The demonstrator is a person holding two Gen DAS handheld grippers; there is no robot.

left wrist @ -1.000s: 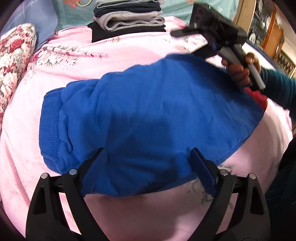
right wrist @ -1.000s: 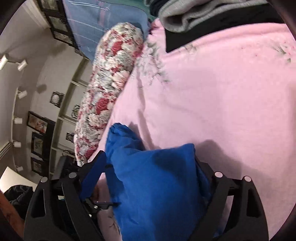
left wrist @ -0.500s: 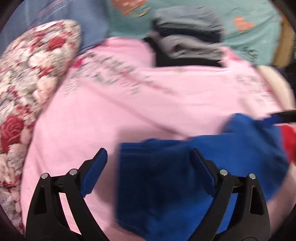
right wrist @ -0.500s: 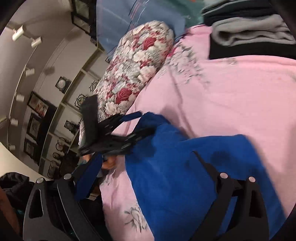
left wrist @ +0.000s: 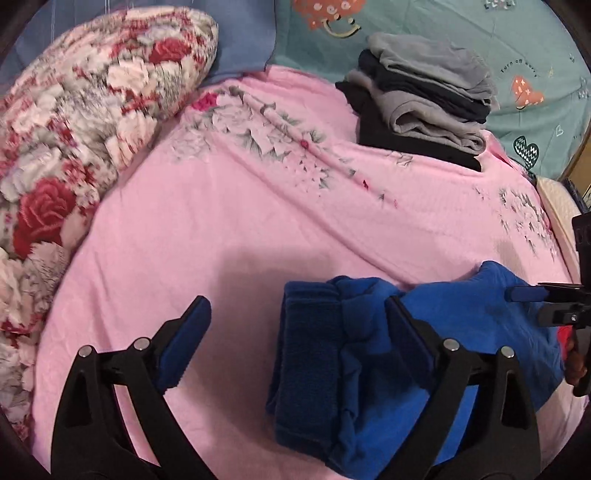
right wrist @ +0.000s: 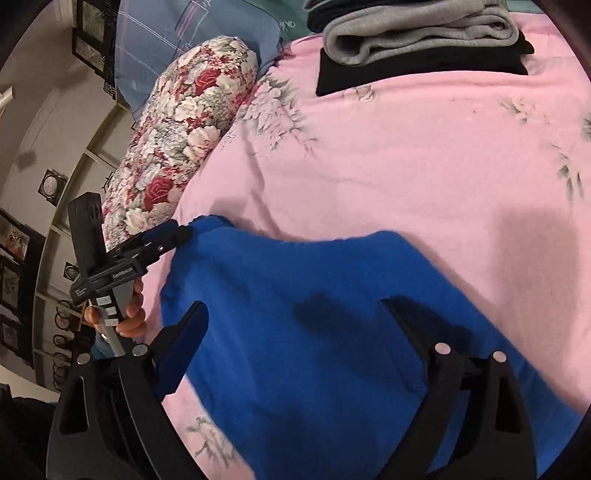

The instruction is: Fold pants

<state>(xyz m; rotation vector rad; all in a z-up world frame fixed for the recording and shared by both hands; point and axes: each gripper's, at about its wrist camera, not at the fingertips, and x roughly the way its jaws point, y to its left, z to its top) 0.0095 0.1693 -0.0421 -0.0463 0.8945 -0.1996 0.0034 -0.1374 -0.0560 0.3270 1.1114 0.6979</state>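
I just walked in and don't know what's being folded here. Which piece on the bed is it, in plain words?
Start at the pink flowered bedspread. Folded grey and black clothes are stacked at its far end by the teal pillow; a rose-patterned bolster lies along one side. The blue pants lie nearest the grippers, the only bright blue garment and the only one off the stack.

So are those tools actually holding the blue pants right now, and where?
Nothing is held. The left hand-held gripper and the right hand-held gripper both stand open over the blue pants, with no part of the cloth clamped.
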